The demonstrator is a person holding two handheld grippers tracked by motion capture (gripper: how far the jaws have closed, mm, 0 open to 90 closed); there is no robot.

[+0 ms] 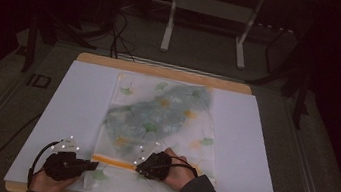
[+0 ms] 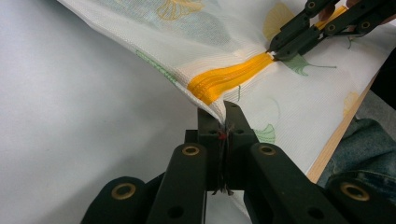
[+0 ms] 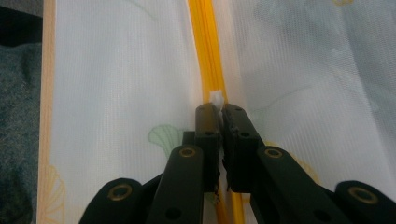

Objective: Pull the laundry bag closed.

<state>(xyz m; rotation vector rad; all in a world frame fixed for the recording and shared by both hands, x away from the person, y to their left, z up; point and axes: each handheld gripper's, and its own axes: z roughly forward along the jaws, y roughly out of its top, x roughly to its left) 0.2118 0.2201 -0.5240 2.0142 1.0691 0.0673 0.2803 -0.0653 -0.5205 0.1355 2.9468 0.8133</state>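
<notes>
Partly hidden: zipper pull (image 3: 216,98) between right gripper (image 3: 219,111) jaws.

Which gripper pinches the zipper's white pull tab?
The right gripper: its fingers close on the white tab along the orange zipper; the left gripper pinches the mesh bag's edge.

The white sheet (image 1: 60,111) lies bare to the left and right of the mesh bag (image 1: 165,120), open for passing. Beyond the table's far edge (image 1: 162,69), a metal stand (image 1: 210,11) blocks the way.
</notes>
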